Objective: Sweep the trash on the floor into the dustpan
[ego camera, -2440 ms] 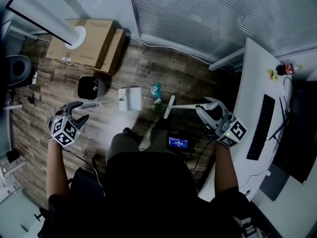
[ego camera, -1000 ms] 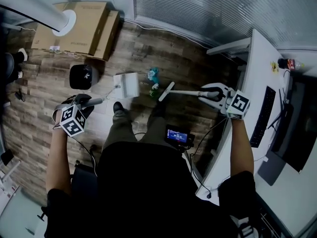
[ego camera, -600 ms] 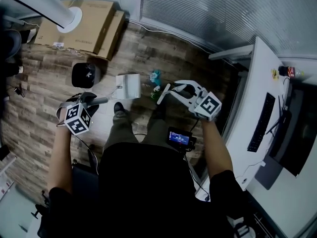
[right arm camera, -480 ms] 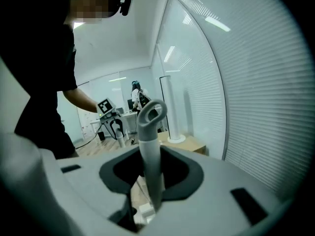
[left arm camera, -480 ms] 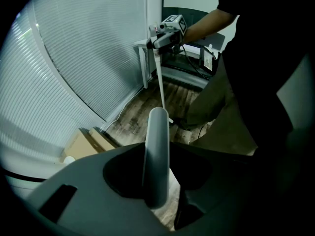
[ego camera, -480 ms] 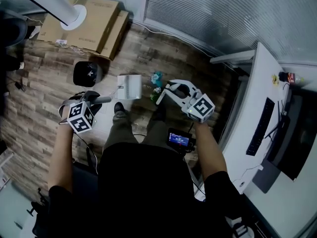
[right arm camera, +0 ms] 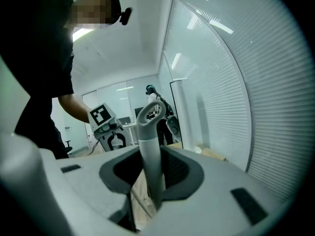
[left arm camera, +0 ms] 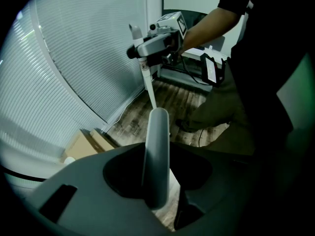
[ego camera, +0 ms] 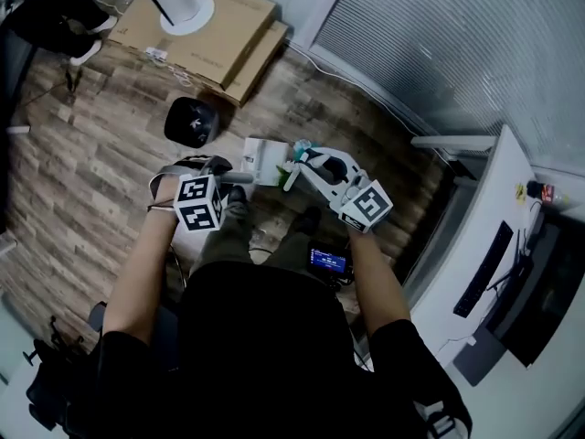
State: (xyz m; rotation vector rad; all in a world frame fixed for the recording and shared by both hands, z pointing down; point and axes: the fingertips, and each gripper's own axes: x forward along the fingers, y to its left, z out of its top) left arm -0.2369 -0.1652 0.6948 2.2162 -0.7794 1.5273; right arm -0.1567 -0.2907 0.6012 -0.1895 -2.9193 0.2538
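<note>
**Head view.** The person stands on a wooden floor [ego camera: 91, 154] with a gripper in each hand. The left gripper [ego camera: 219, 170] points steeply down. It is clamped on the grey handle of the white dustpan [ego camera: 265, 158], which sits on the floor ahead of the person's feet. The right gripper [ego camera: 320, 165] is just beside it and is clamped on the broom [ego camera: 291, 174]. The broom's slim white head lies at the dustpan's right edge. The trash [ego camera: 300, 148], a small teal and white clump, lies on the floor at that same edge. Whether it touches the pan cannot be told. A black round container [ego camera: 190, 122] stands near the dustpan on its left. Flat cardboard boxes [ego camera: 215, 35] lie at the floor's far edge, by the wall. A white desk [ego camera: 501, 190] carrying a keyboard [ego camera: 480, 268] runs along the floor's right edge.

**Left gripper view.** The jaws are closed on the dustpan handle [left arm camera: 156, 151], a rounded grey bar rising through the dark opening between them. Beyond it, the right gripper with its marker cube grips the white broom stick [left arm camera: 149, 85], which slants down toward the floor. Slatted blinds [left arm camera: 74, 58] fill the left side.

**Right gripper view.** The jaws are closed on the broom handle [right arm camera: 149, 146], a grey grip ending in a hanging loop. The left gripper and its marker cube show beyond, to the left of the loop.
</note>
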